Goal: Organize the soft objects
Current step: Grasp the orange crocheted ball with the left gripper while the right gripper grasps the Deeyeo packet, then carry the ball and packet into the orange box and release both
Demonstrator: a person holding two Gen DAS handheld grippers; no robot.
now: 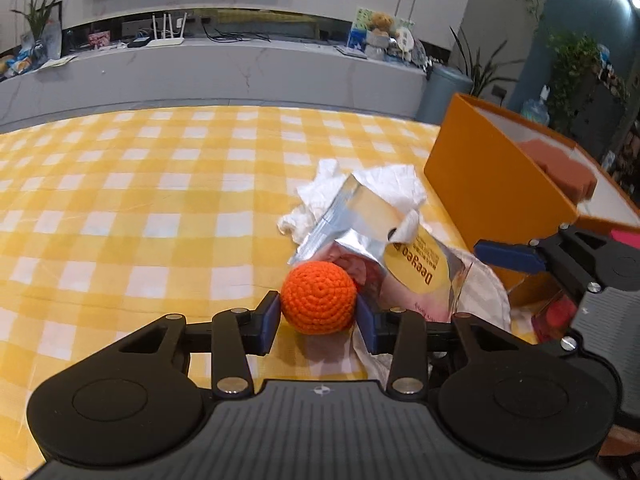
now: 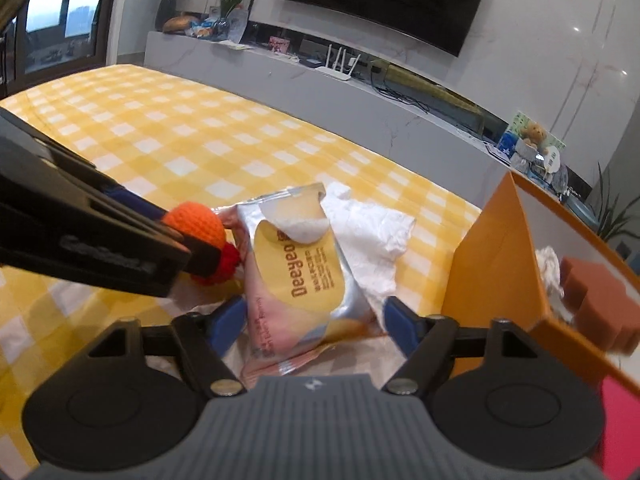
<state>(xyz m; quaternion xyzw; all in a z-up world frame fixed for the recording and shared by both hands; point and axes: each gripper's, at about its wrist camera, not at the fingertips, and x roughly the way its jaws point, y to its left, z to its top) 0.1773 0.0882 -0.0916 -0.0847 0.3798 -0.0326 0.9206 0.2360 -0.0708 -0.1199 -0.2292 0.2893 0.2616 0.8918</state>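
An orange crochet ball (image 1: 318, 298) rests on the yellow checked tablecloth (image 1: 160, 200). My left gripper (image 1: 318, 316) is shut on it, a blue pad touching each side. From the right wrist the ball (image 2: 196, 226) shows beyond the left gripper's black arm, with a red crochet piece (image 2: 224, 268) just under it. A silver and yellow wet wipes pack (image 2: 296, 276) lies between the spread fingers of my right gripper (image 2: 314, 324), which is open, its pads apart from the pack. A crumpled white tissue (image 2: 372, 236) lies behind the pack.
An open orange box (image 2: 496, 248) stands at the right, with a brown sponge (image 2: 596, 300) and white tissue inside. A white cloth (image 1: 484, 292) lies under the pack. Something pink (image 2: 616, 412) lies at the right edge. A grey counter runs behind the table.
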